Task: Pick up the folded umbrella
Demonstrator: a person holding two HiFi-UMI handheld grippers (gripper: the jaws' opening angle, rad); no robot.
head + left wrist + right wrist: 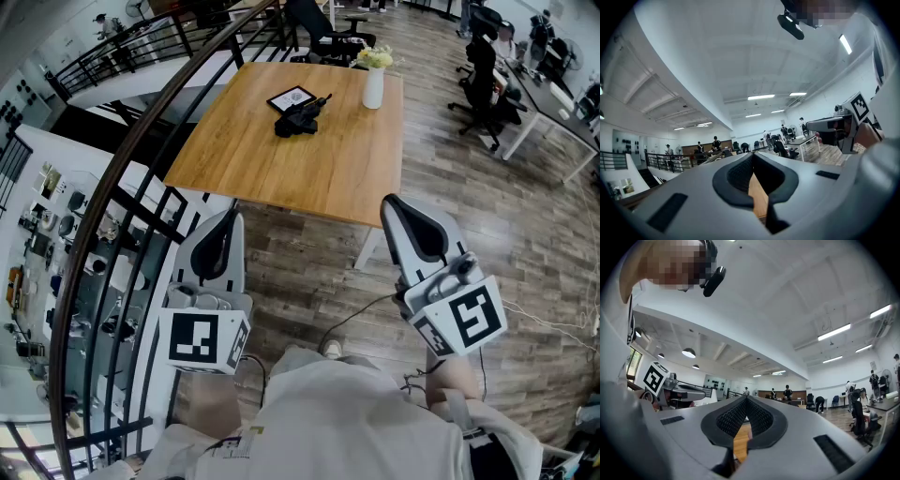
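The folded umbrella (300, 117), black and compact, lies on the far half of a wooden table (281, 159) in the head view. Both grippers hover over the floor short of the table's near edge, well apart from the umbrella. My left gripper (230, 212) is at the lower left and my right gripper (392, 202) at the lower right, each with its jaws together and nothing held. In the left gripper view the left gripper (752, 155) is shut, with a strip of table wood showing below the tips. The right gripper (746, 398) looks the same in the right gripper view.
A white vase with flowers (373, 84) and a dark framed tablet (292, 97) share the table with the umbrella. A curved black railing (122, 178) borders the left, with a drop beyond. Office chairs (483, 84) stand at the far right. A cable (361, 314) runs across the floor.
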